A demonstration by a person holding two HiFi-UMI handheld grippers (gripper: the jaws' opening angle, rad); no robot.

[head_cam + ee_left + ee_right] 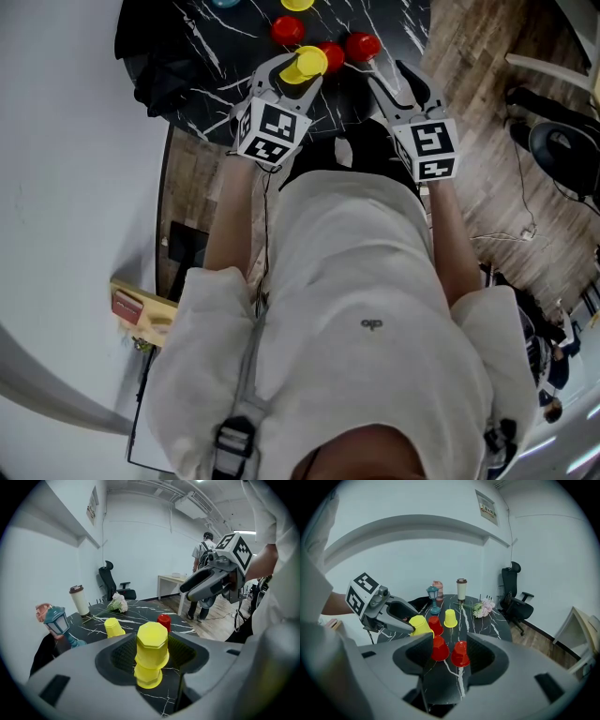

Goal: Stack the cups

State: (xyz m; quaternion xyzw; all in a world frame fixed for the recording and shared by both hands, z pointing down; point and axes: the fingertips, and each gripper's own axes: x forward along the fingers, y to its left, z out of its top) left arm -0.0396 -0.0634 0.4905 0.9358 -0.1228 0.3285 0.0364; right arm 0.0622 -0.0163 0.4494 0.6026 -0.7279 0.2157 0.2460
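Observation:
My left gripper (289,82) is shut on an upside-down yellow cup (152,645) and holds it above the black marble table (206,56). A second yellow part shows under its rim; whether that is another cup I cannot tell. My right gripper (392,80) is open and empty, just above the table's near edge. Past its jaws, two upside-down red cups (439,648) (460,654) stand on the table. A third red cup (435,624) and a yellow cup (450,618) stand farther back. In the right gripper view the left gripper (405,619) hangs at the left with its cup.
At the table's far side stand a teal lantern (433,595), a lidded paper coffee cup (461,589) and a bunch of flowers (483,607). An office chair (515,602) is behind the table. A person (204,573) stands by a white desk (171,581) in the background.

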